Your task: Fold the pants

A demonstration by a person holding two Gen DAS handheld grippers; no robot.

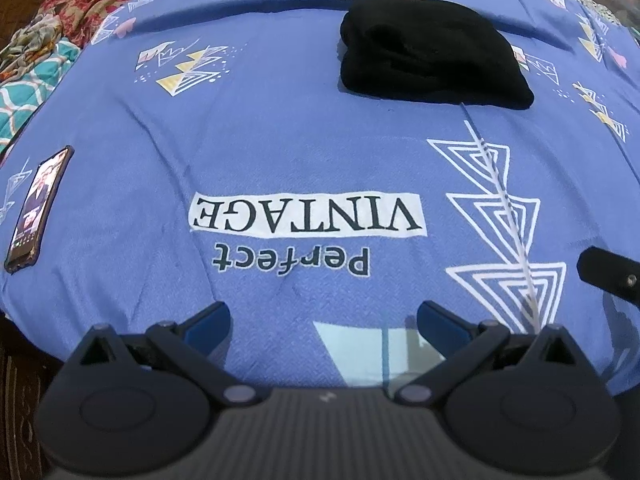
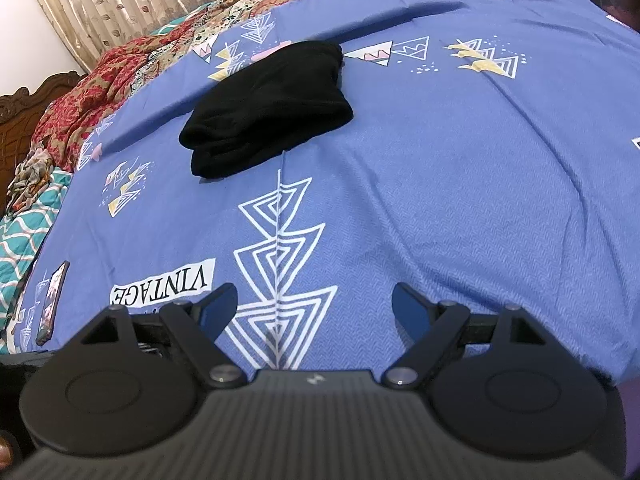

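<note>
Folded pants on bed, both grippers empty.
Black pants (image 1: 432,60) lie far on the blue bedsheet (image 1: 280,152), long axis running near-left to far-right in the right wrist view. Left gripper (image 1: 322,324) and right gripper (image 2: 314,304) hang with jaws spread wide.

left claw (image 1: 322,320): fingers spread wide, empty, tipped steeply down | right claw (image 2: 314,304): fingers wide apart, empty, angled down

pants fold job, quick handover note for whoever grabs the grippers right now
Left gripper: open, empty, over the blue bedsheet.
Right gripper: open, empty, over the same sheet.
Black pants: a compact folded bundle lying farther up the bed, apart from both grippers.
Phone: at the sheet's left edge, clear of the pants.
Done: the pants look folded.
Left: probably nothing beyond a tidy-up.
</note>
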